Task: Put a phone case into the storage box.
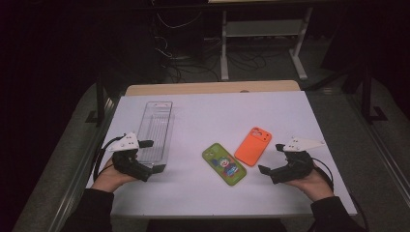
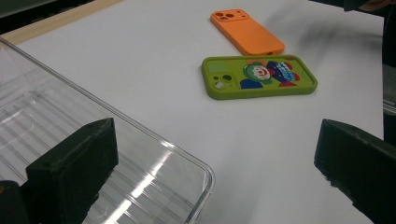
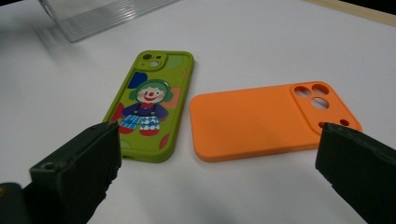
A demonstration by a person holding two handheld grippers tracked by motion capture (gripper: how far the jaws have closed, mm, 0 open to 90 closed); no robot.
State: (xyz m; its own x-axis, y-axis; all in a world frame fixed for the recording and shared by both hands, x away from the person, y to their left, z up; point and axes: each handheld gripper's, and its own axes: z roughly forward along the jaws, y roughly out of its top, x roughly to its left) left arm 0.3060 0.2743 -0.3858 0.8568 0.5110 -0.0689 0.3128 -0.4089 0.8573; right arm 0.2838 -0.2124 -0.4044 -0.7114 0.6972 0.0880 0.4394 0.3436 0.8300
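At the near edge of the white desk (image 1: 203, 193), the person's two hands each hold a gripper low over the surface. The left gripper (image 1: 150, 157) has its jaws spread wide with nothing between them, at the near end of a clear plastic tray (image 1: 155, 126); in the left gripper view one jaw seems to overlap the tray's corner, though whether it touches is hard to tell. The right gripper (image 1: 272, 158) also has its jaws wide apart and empty, pointing toward two phone cases that lie flat between the hands. The green phone case (image 1: 224, 164), printed with a clown figure, is nearer; the orange phone case (image 1: 253, 145) lies just beside it, slightly farther and toward the right gripper. A bare wooden strip (image 1: 212, 87) edges the desk's far side.
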